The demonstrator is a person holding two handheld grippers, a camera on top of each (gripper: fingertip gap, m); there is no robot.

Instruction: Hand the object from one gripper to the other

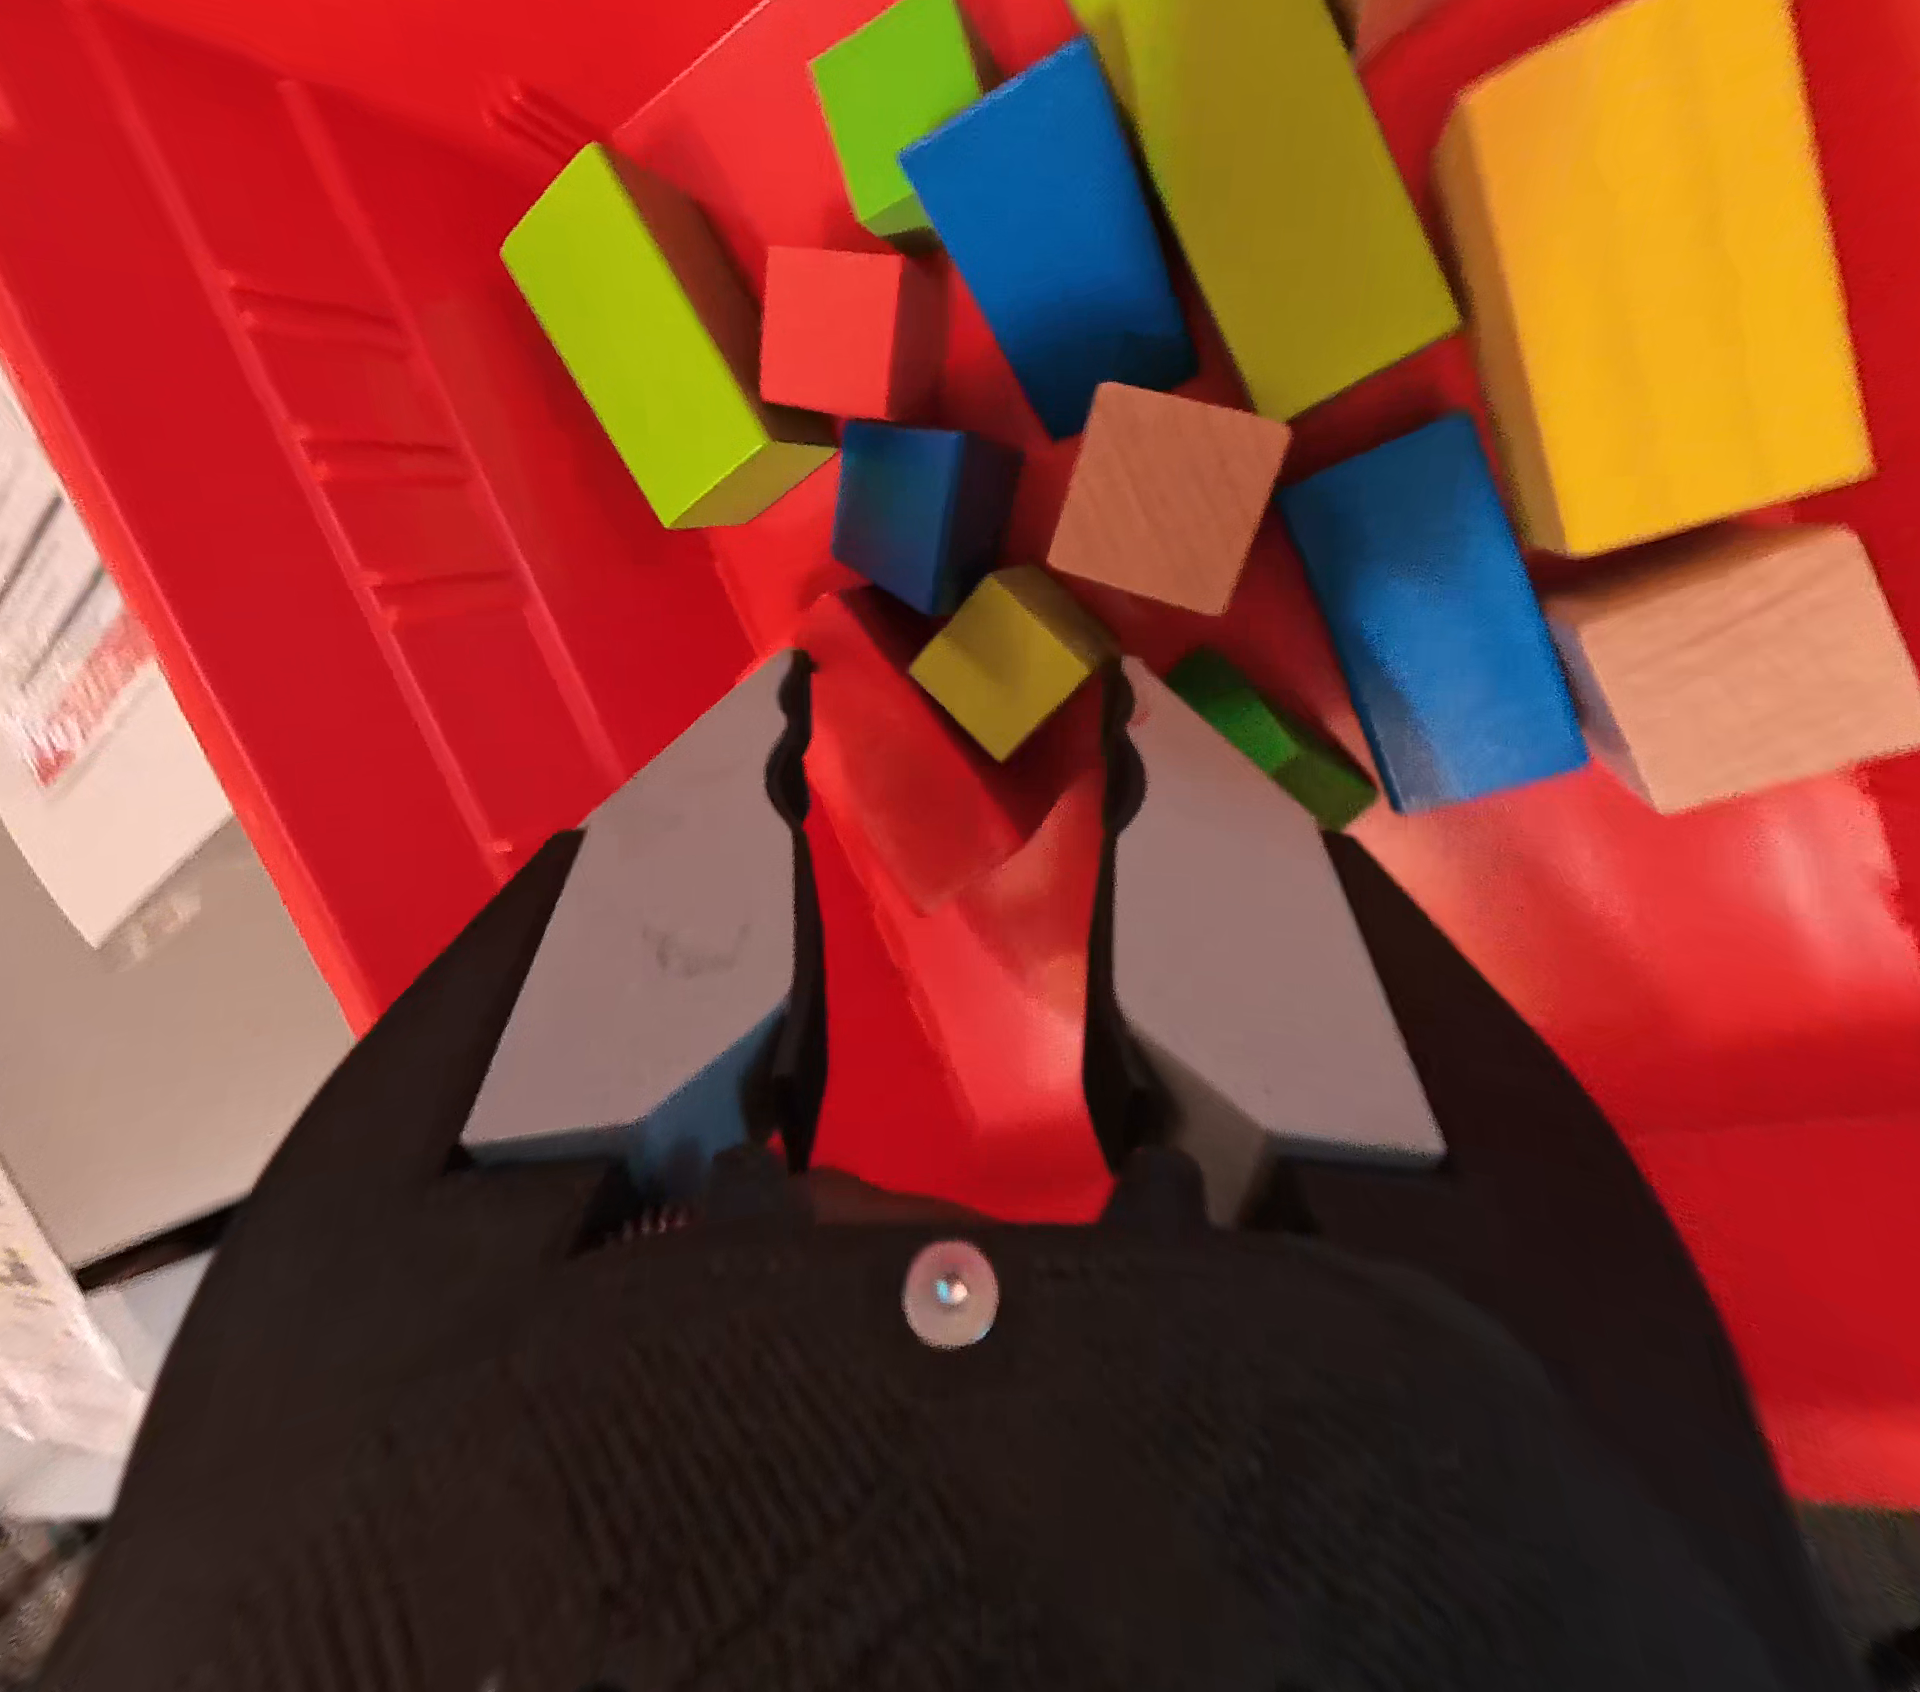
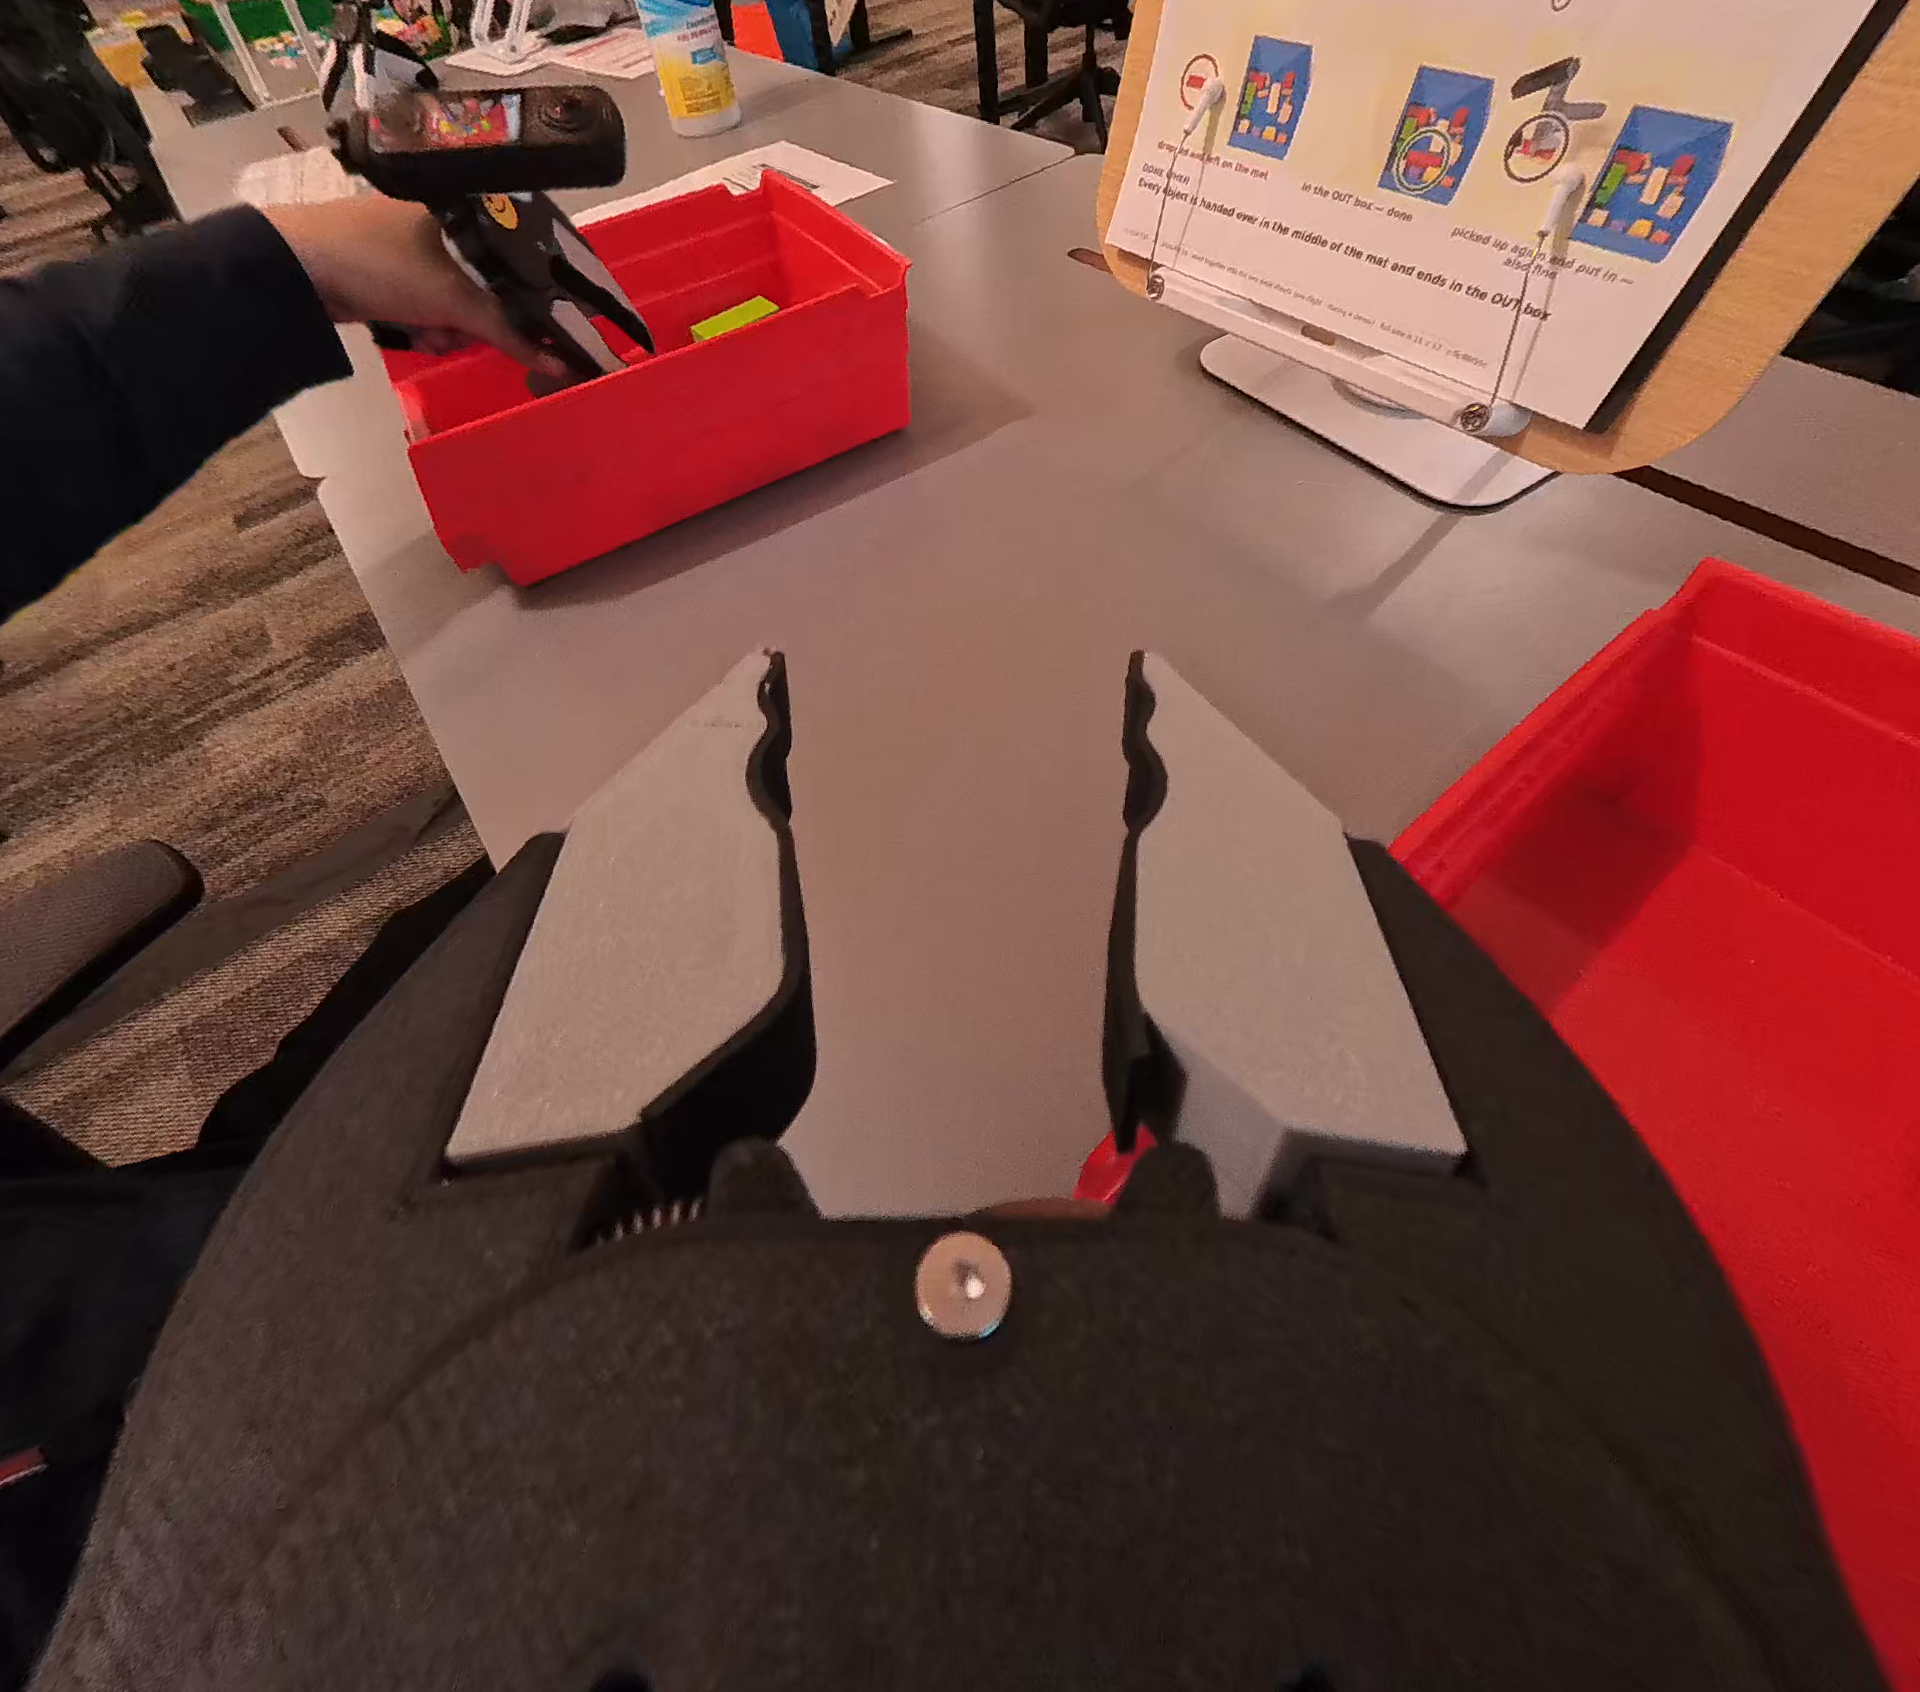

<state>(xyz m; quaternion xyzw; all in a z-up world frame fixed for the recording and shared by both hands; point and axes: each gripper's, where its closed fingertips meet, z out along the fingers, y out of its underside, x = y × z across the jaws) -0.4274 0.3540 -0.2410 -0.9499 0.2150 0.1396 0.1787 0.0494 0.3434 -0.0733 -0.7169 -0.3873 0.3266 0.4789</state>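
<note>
In the left wrist view my left gripper [image 1: 956, 668] is open and reaches down into a red bin [image 1: 312, 395] full of coloured wooden blocks. A red block [image 1: 904, 769] lies tilted between its fingers, with an olive-yellow cube [image 1: 997, 660] at the tips. I cannot tell if the fingers touch them. A blue cube [image 1: 920, 510] and a plain wooden cube [image 1: 1169, 494] lie just beyond. In the right wrist view my right gripper [image 2: 956, 660] is open and empty above the grey table [image 2: 987, 499]. The left gripper [image 2: 582, 323] shows there too, hand-held, inside the far red bin [image 2: 665, 437].
A second red bin [image 2: 1714, 967] stands empty at the right of my right gripper. An instruction board [image 2: 1507, 84] on a stand is at the back right. A wipes canister [image 2: 675, 1] stands behind the far bin. A lime block [image 2: 732, 317] shows inside the far bin. Tip to tip, the grippers are about 50 centimetres apart.
</note>
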